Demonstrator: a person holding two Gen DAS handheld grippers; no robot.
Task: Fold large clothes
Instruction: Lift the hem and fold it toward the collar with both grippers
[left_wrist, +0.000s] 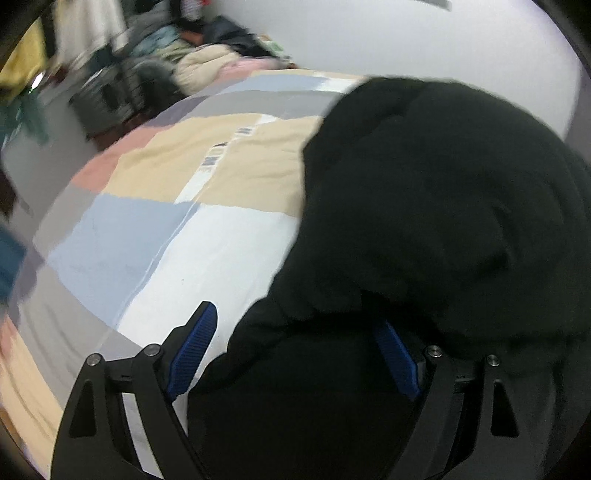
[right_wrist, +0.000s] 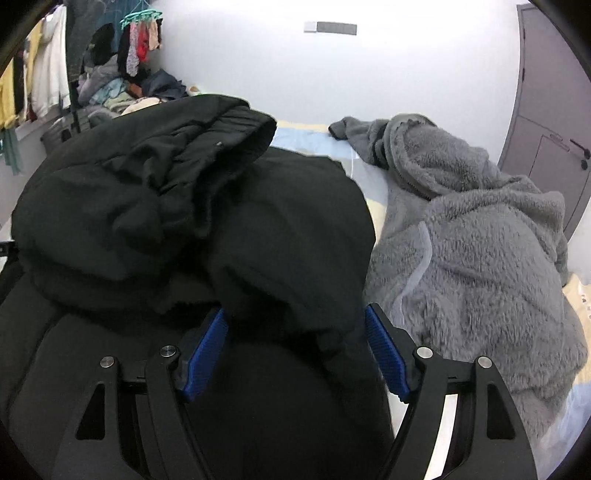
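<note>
Jacket: a black jacket (right_wrist: 192, 206) lies bunched on the bed (left_wrist: 155, 229), piled up in front of both claws, with a cuffed sleeve or hood edge flopped over the top at the far side.
Left claw: the left claw (left_wrist: 295, 350) stands wide apart; black cloth sits between its fingers and covers most of the right one, but nothing is pinched.
Right claw: the right claw (right_wrist: 295, 350) is also spread wide, with a fold of the jacket hanging down between its fingers, not clamped.
Neighbour: a grey fleece (right_wrist: 480, 240) lies just to the right of the jacket, touching or nearly touching its edge.
Handling: the jacket looks thick, soft and fairly heavy for cloth; it will likely sag and slide into a heap instead of holding a crease.
Where to hold: a hem, cuff or seam edge seems best, since a single layer there gives a firmer bite than the puffy middle.
Hidden: the jacket's outline, zip and second sleeve cannot be made out in the black mass.
Blur: the left view is smeared, so the clothes pile (left_wrist: 207, 55) at the far left is hard to read.
Cut off: the near part of the bed is blocked by both claws.
</note>
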